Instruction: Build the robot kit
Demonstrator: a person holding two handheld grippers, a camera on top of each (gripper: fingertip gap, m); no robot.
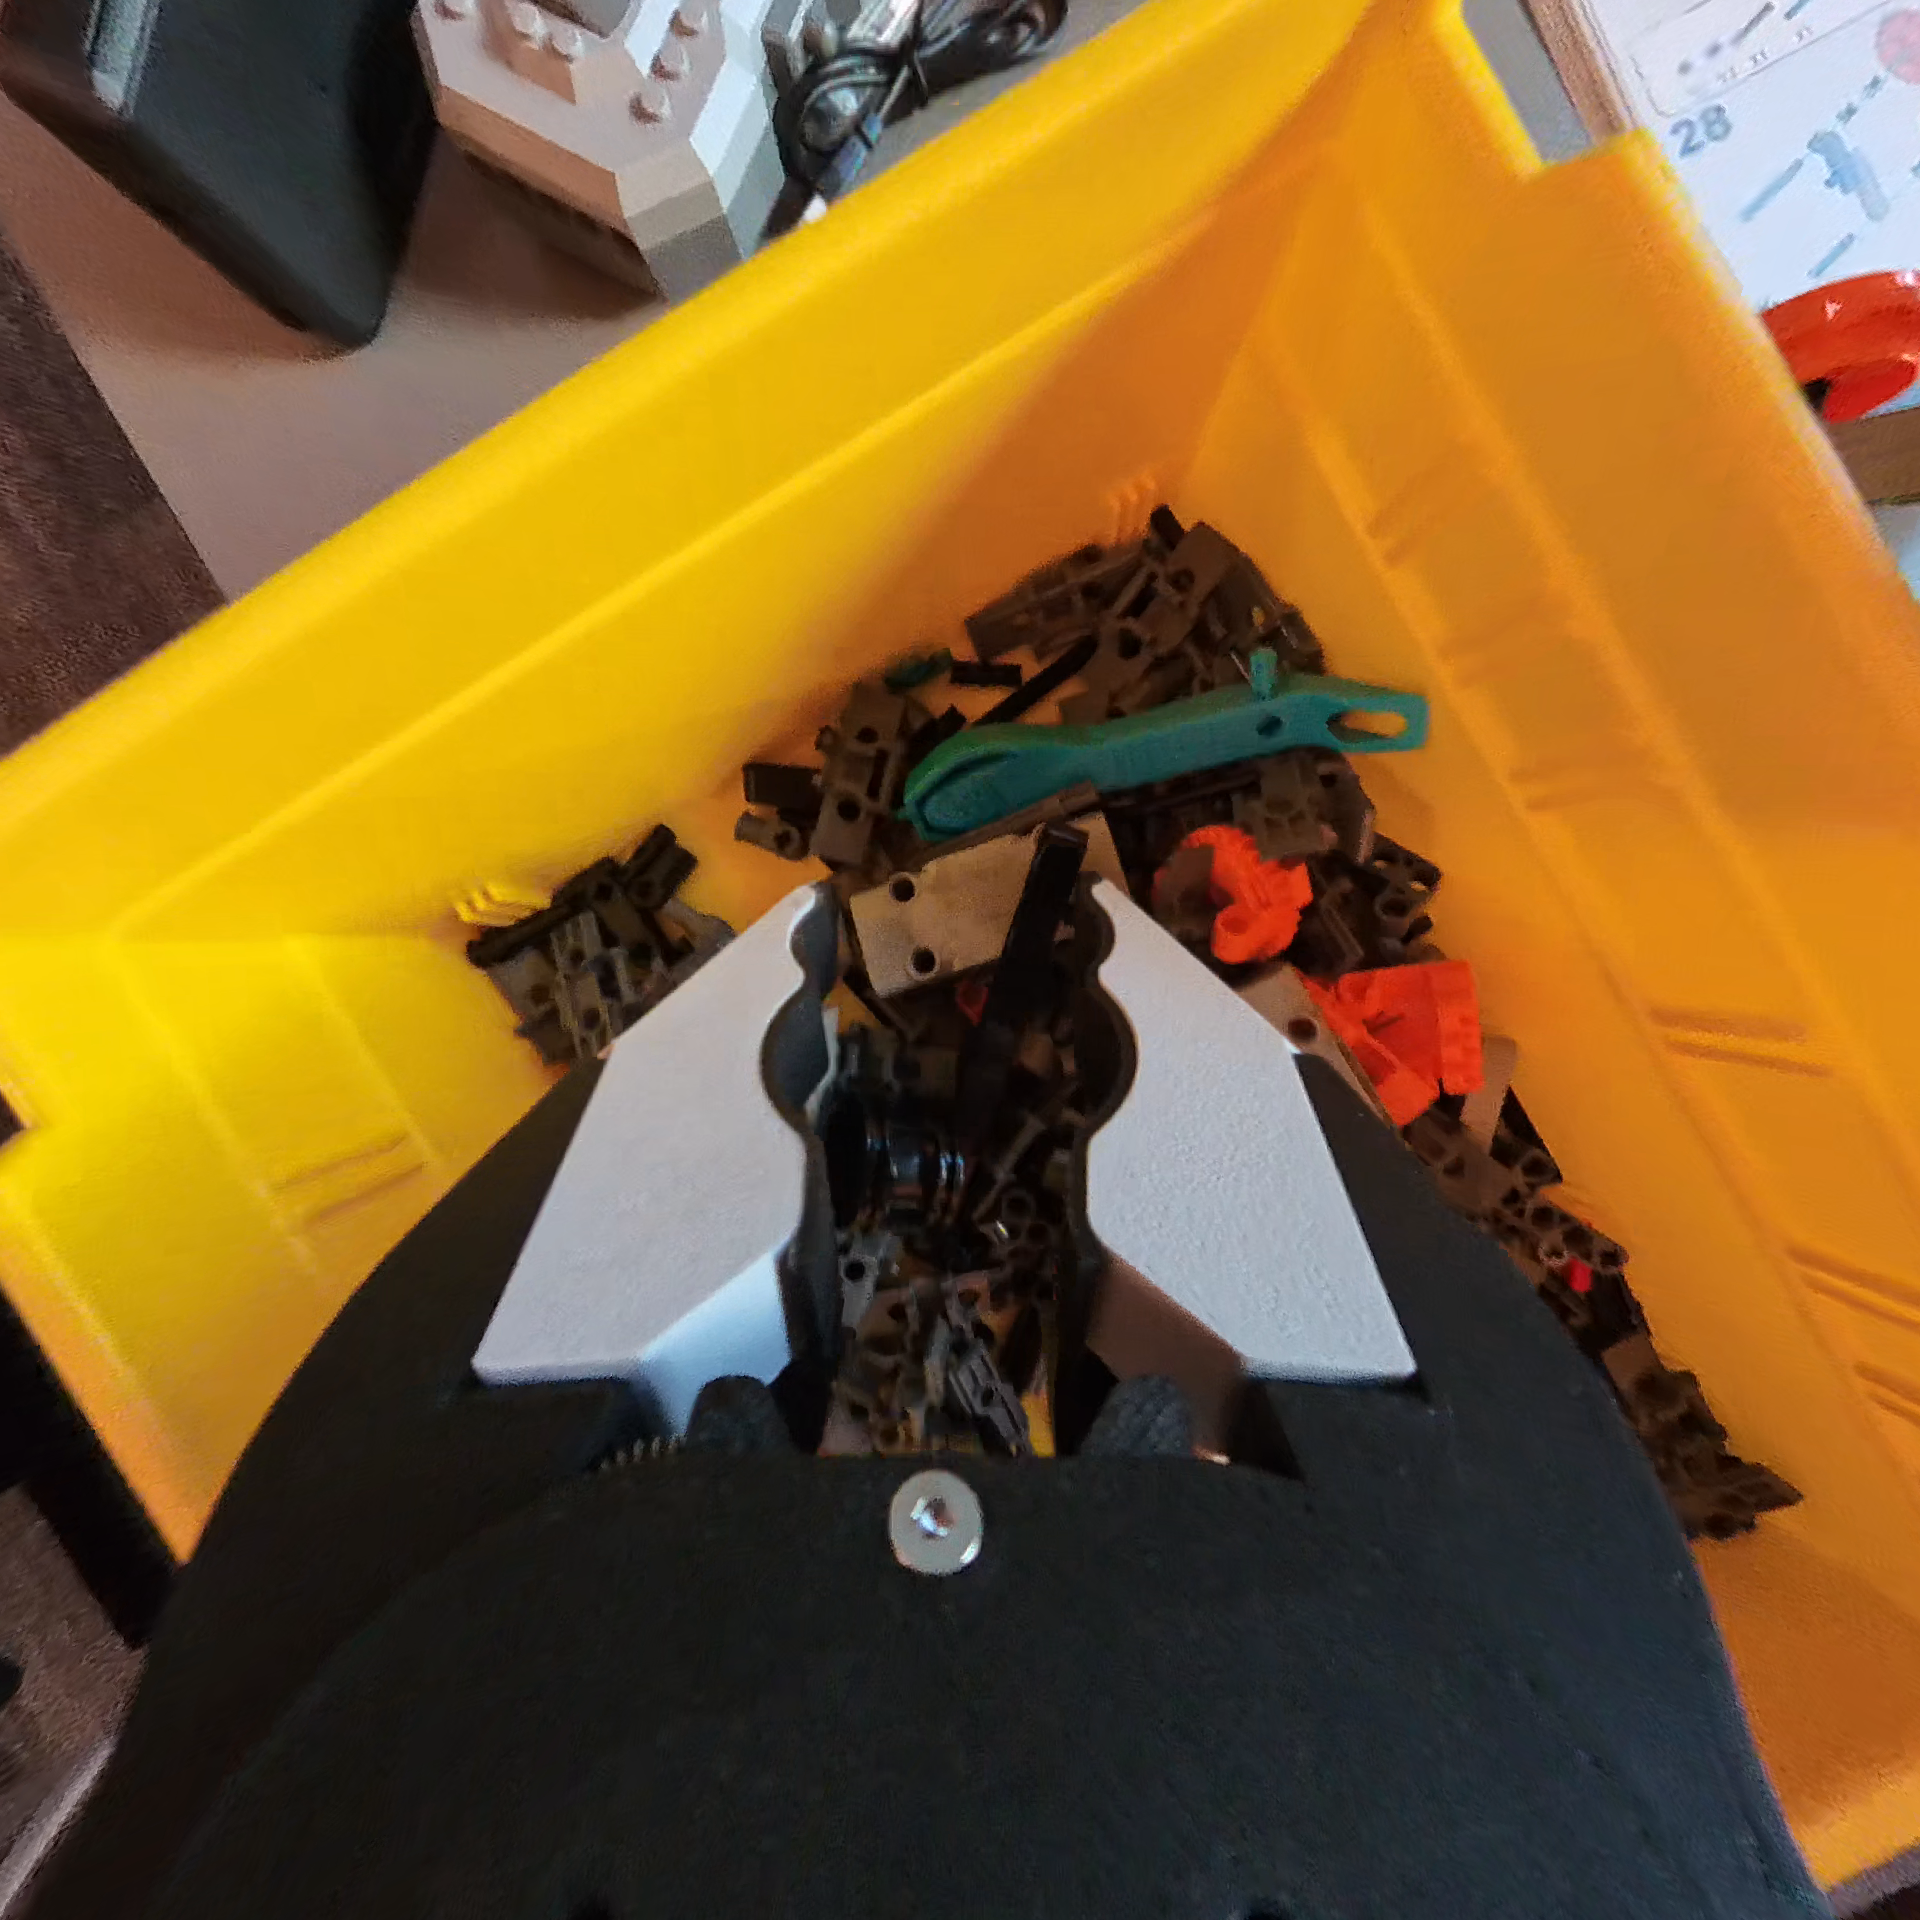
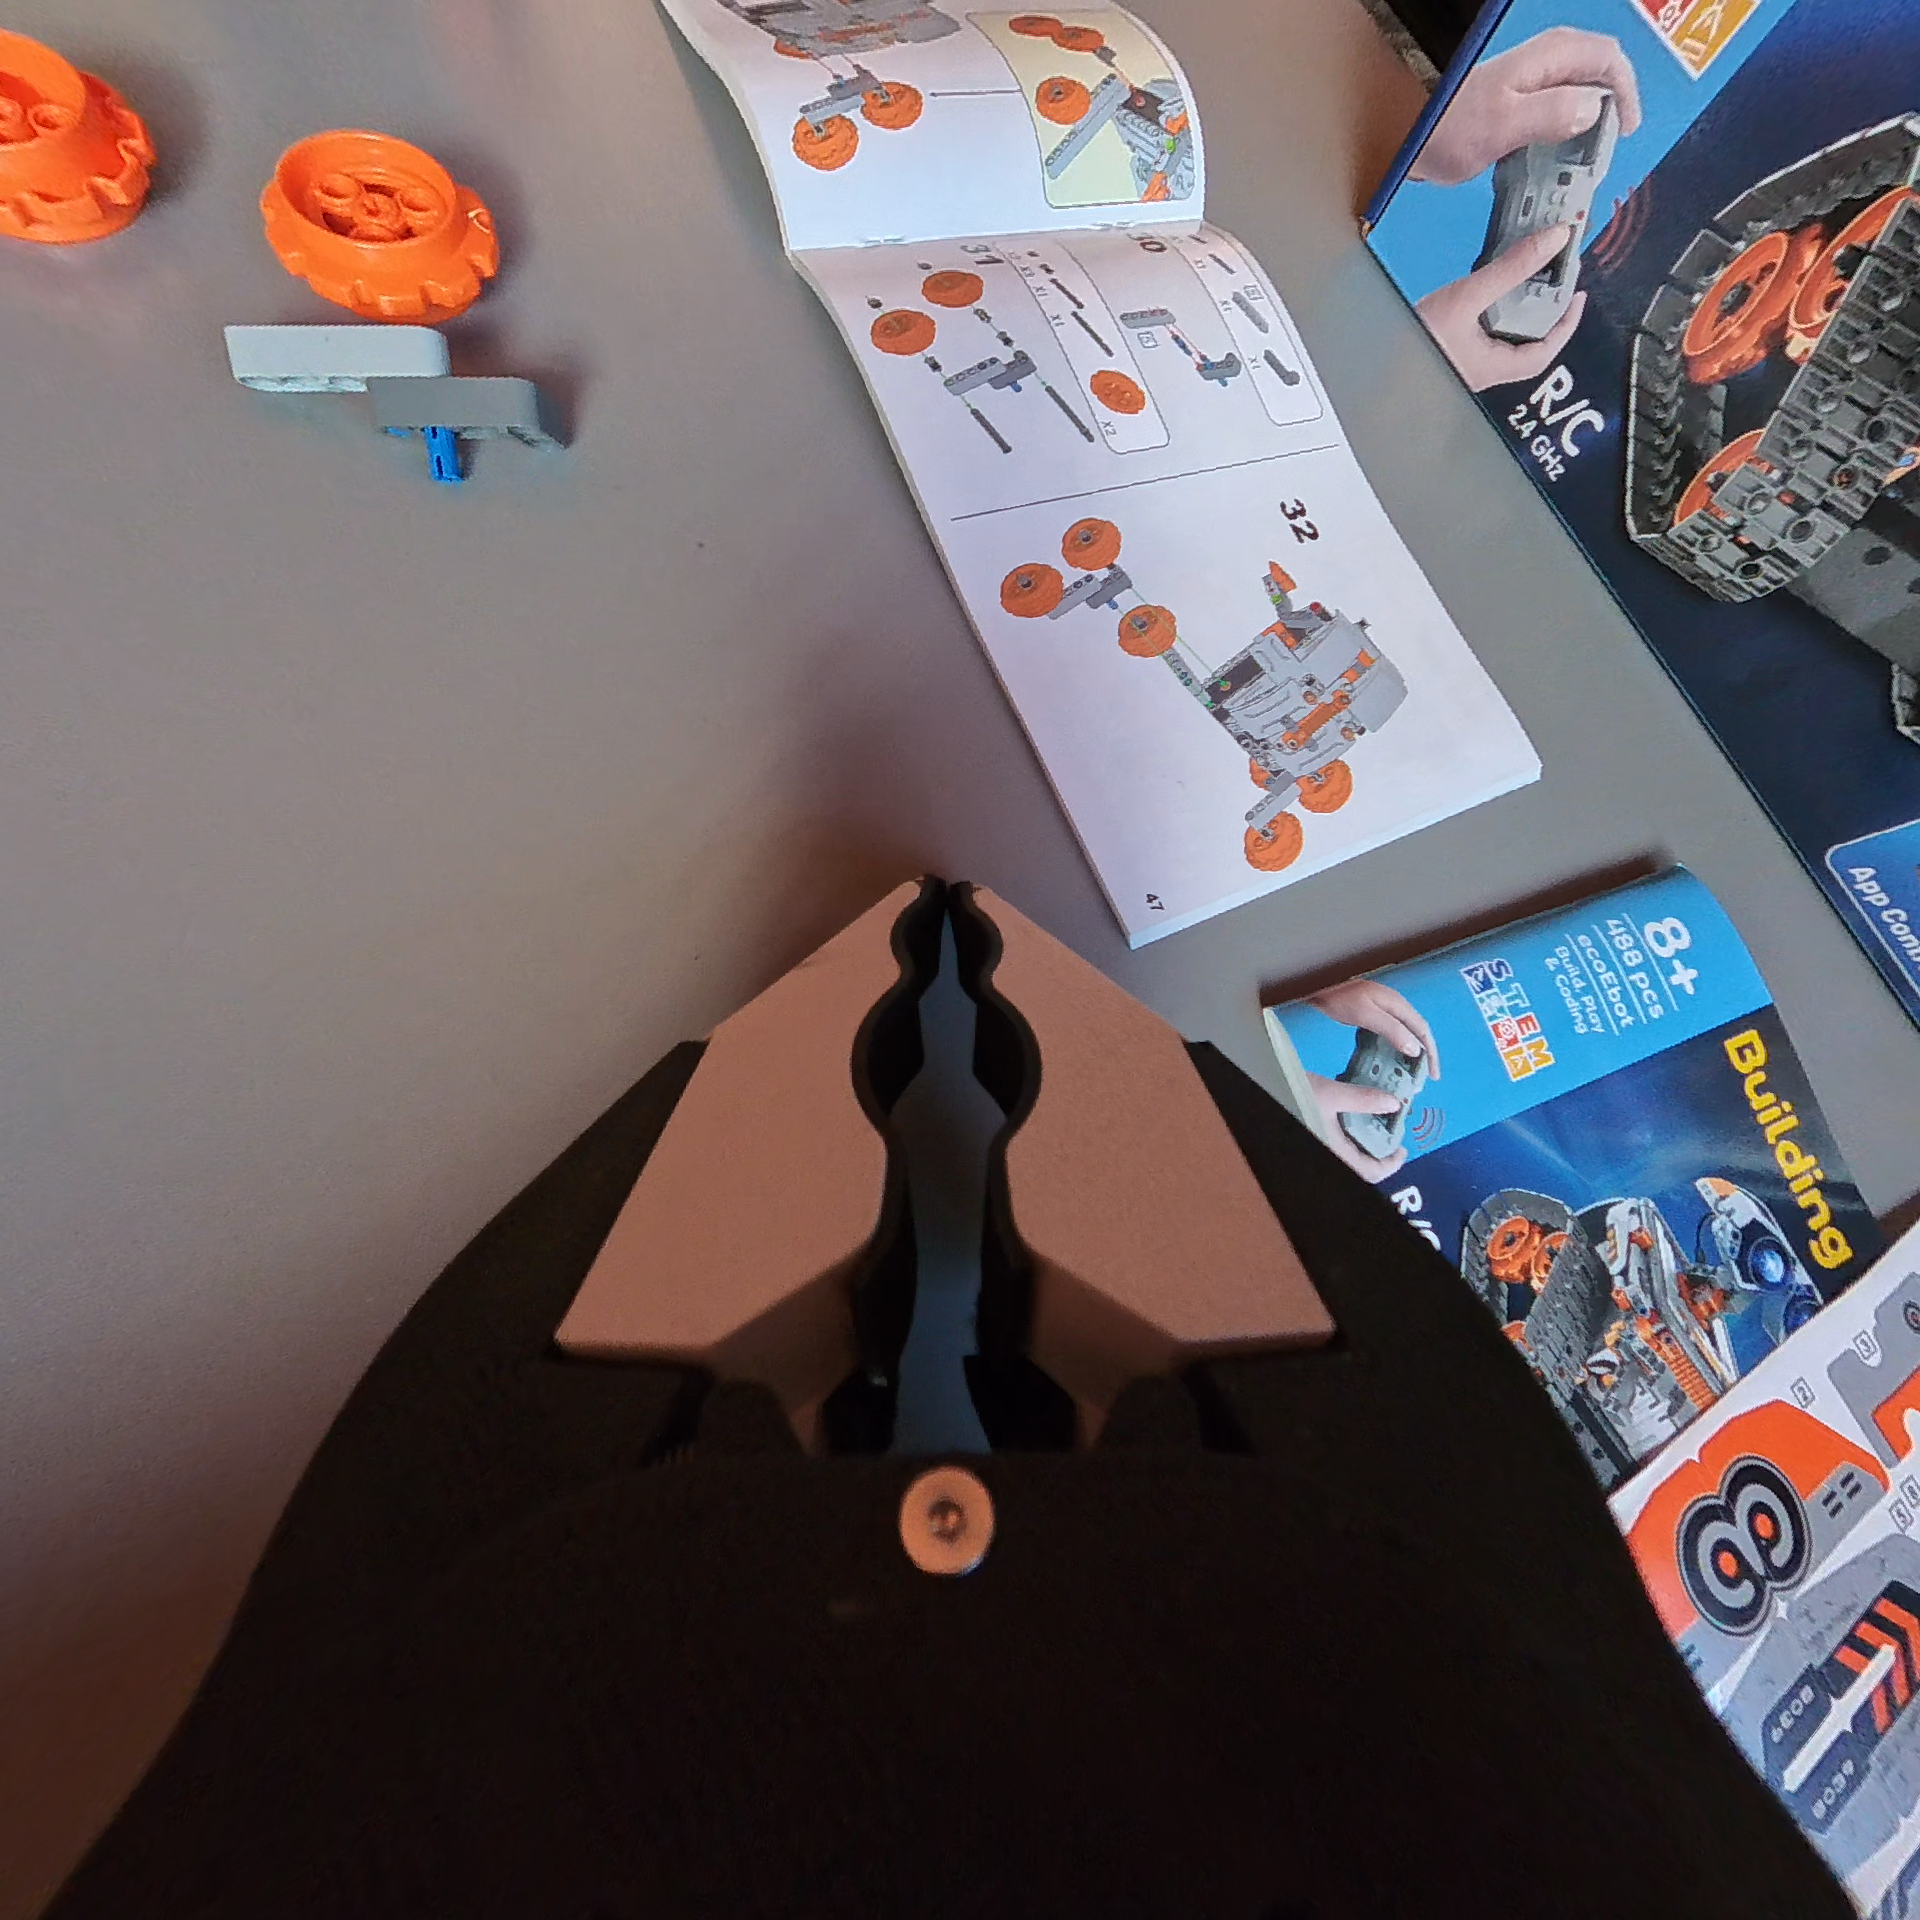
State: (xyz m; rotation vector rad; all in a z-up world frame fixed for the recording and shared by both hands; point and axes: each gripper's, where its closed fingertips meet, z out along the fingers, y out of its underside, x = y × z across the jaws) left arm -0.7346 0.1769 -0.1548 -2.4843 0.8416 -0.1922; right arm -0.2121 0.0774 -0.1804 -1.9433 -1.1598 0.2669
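- The left gripper stood open inside one yellow bin, its tips over a heap of dark building pieces.
- Beyond the tips lay one green tool and two orange parts.
- The right gripper was closed, gripping nothing, above the grey table.
- Farther off lay one open instruction booklet, two grey beams and two orange wheels.
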